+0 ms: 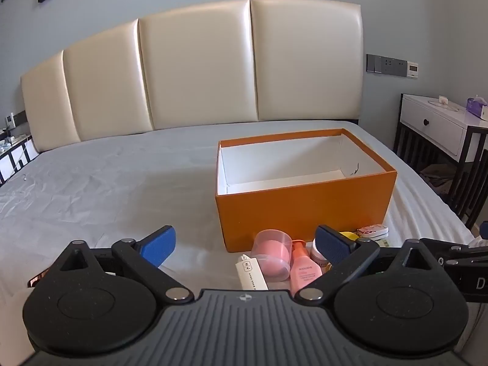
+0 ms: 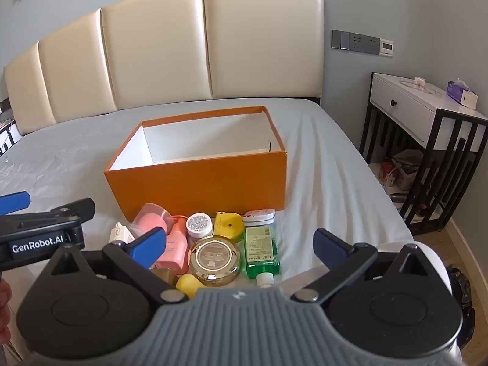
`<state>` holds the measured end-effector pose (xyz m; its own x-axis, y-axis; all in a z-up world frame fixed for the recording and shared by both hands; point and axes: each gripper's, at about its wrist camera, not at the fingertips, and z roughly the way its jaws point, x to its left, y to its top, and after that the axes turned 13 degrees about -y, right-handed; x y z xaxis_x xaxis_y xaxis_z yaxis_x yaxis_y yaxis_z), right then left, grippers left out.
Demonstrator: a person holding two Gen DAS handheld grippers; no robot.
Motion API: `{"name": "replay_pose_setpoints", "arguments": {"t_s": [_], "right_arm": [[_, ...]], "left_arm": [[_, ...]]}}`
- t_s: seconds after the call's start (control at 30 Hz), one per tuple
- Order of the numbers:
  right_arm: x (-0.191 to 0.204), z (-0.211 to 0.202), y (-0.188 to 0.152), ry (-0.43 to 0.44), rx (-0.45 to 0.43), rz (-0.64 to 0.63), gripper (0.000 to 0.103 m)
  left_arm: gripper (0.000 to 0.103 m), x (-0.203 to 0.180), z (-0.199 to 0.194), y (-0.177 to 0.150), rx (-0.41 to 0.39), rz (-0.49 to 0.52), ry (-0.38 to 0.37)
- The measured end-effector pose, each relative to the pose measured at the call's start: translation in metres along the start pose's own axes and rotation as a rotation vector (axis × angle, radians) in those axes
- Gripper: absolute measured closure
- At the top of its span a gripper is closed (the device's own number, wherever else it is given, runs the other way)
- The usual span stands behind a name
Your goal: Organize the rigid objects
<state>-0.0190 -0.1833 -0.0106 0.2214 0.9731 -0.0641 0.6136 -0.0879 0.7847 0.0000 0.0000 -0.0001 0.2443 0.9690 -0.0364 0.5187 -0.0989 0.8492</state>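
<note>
An open orange box (image 1: 305,201) (image 2: 201,183) with a white, empty inside stands on the bed. In front of it lies a cluster of small items: a clear cup with a pink puff (image 2: 154,218), a pink bottle (image 2: 175,245), a white tube (image 1: 251,274), a glitter jar (image 2: 199,224), a gold compact (image 2: 213,257), a yellow case (image 2: 227,224), a green bottle (image 2: 262,251) and a white-red case (image 2: 259,215). My left gripper (image 1: 247,244) is open above the near left items. My right gripper (image 2: 239,245) is open over the cluster. Both are empty.
The bed sheet (image 1: 106,183) is grey and wrinkled, with a cream padded headboard (image 1: 198,70) behind. A white nightstand (image 2: 427,113) with black frame stands at the bed's right side. The left gripper's body (image 2: 39,231) shows at the right wrist view's left edge.
</note>
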Motion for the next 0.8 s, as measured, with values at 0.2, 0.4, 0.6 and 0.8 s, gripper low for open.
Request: {"name": "replay_pose_setpoints", "arguments": {"t_s": [0.2,0.4,0.6,0.8], "right_arm": [[-0.007,0.002,-0.002,0.059,0.003,0.028,0.003],[-0.006,-0.006,-0.006,0.063,-0.010,0.019,0.003],[-0.005,-0.009,-0.006,0.051,-0.018,0.005,0.003],[-0.004,-0.009,-0.006,0.052,-0.005,0.000,0.003]], "left_arm": [[0.000,0.008,-0.002,0.005,0.010,-0.049,-0.048],[0.000,-0.008,-0.004,0.002,-0.013,-0.009,-0.022],[0.000,-0.009,-0.005,0.000,-0.014,-0.010,-0.032],[0.000,-0.009,-0.005,-0.003,-0.001,-0.007,-0.054]]}}
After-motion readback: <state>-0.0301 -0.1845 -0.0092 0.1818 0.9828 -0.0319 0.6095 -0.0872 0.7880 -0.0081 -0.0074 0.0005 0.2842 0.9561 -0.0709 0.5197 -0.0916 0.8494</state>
